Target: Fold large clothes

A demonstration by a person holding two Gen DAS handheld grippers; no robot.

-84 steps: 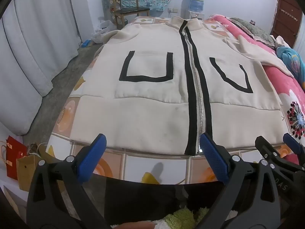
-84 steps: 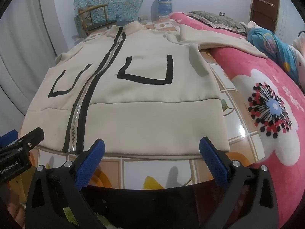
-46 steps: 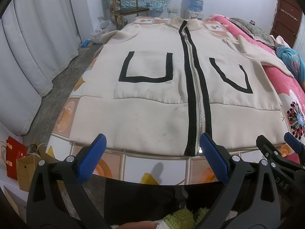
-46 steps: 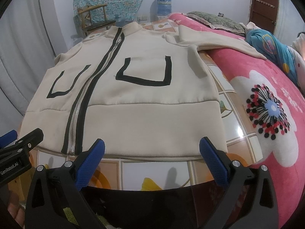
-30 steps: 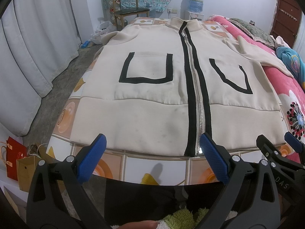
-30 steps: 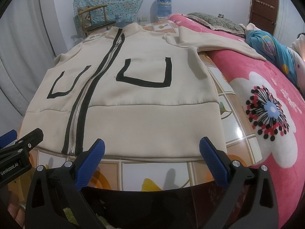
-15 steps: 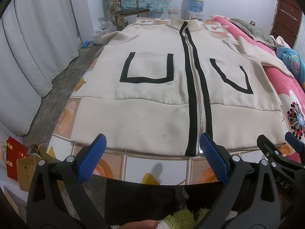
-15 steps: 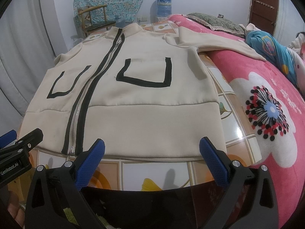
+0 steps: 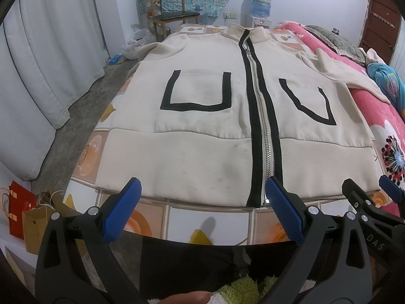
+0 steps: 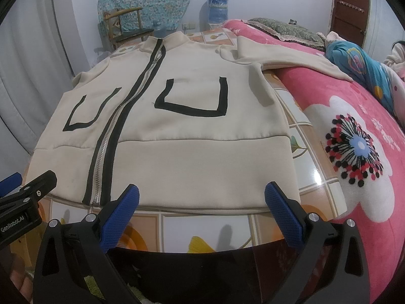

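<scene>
1. Lying face up and zipped, the cream jacket (image 9: 202, 136) is spreading flat over the tiled tabletop (image 9: 207, 217), one sleeve (image 10: 283, 55) reaching onto the pink floral bedding (image 10: 359, 152).
2. It is looking thick, soft and fairly heavy — likely draping slowly; the hem corners and shoulders are offering the best holds.
3. The left gripper (image 9: 202, 212) and right gripper (image 10: 202, 210) are hovering near the hem, jaws spread wide, holding nothing.
4. White curtains (image 9: 45, 58) are hanging to the left and a wooden chair (image 9: 172, 7) is standing beyond — the glossy tiles are probably letting the fabric slide.
</scene>
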